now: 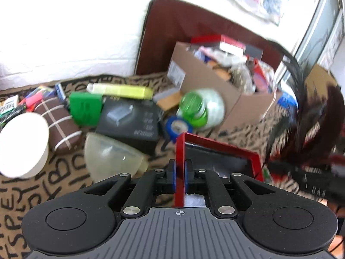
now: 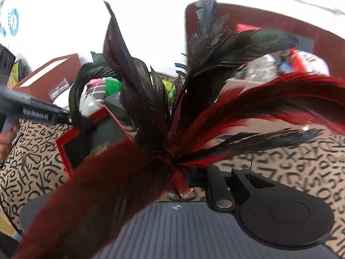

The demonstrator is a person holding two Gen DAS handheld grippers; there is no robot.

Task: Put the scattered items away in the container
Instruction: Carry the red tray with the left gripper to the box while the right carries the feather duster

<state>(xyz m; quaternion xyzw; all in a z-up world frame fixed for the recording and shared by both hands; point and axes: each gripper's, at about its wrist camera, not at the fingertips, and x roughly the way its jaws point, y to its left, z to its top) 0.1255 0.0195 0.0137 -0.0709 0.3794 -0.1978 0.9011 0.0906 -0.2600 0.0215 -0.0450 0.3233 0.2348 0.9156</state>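
Observation:
My left gripper [image 1: 180, 176] is shut on the edge of a red-framed picture frame [image 1: 217, 157] and holds it above the patterned rug; the frame also shows in the right wrist view [image 2: 90, 140]. My right gripper [image 2: 181, 179] is shut on a bunch of black and red feathers [image 2: 194, 108], which fan out and hide most of that view; they show at the right in the left wrist view [image 1: 310, 125]. The cardboard box [image 1: 204, 86], full of items, stands ahead on the rug, also in the right wrist view [image 2: 248, 84].
Scattered on the rug [image 1: 64, 172] are a white bowl [image 1: 23, 144], a clear bowl [image 1: 110, 153], a brown football [image 1: 58, 125], a black box [image 1: 131, 120], a green block [image 1: 86, 108], a yellow-green box [image 1: 123, 90], a green-lidded jar [image 1: 200, 108] and blue tape [image 1: 177, 127]. A dark red headboard [image 1: 183, 28] stands behind.

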